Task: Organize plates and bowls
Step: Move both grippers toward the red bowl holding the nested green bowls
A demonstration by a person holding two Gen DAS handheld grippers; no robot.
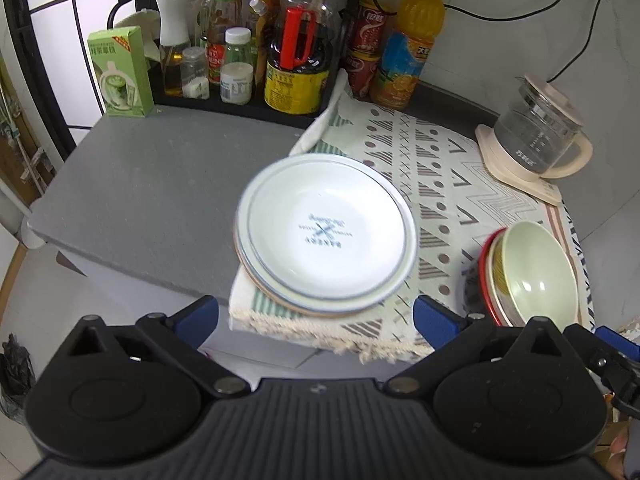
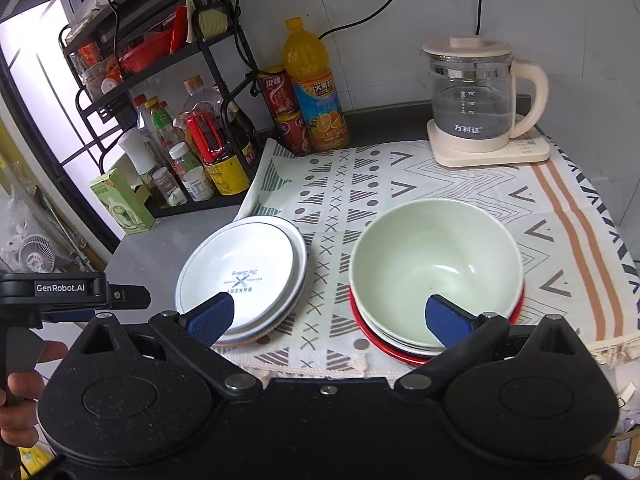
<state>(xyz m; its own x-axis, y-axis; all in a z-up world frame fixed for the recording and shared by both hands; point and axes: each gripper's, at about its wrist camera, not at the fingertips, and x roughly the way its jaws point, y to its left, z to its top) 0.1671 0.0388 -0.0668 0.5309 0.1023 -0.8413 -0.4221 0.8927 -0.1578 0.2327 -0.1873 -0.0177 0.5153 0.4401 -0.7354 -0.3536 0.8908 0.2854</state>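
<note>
A stack of white plates [image 1: 326,236] with a blue rim line and a printed logo lies on the patterned cloth [image 1: 440,168]. The same plates [image 2: 240,276] sit to the left of a stack of bowls [image 2: 436,268], pale green on top with a red one at the bottom. In the left wrist view the bowls [image 1: 532,272] show at the right. My left gripper [image 1: 316,318] is open, just short of the plates' near edge. Above the cloth's front edge, my right gripper [image 2: 328,316] is open between the two stacks, holding nothing.
A glass kettle [image 2: 476,100] on a cream base stands at the back right. Sauce bottles [image 1: 296,52], an orange juice bottle [image 2: 316,88], red cans [image 2: 284,108] and a green box [image 1: 120,72] line the back left by a black rack [image 2: 160,40]. A hand [image 2: 20,396] holds the other gripper's handle.
</note>
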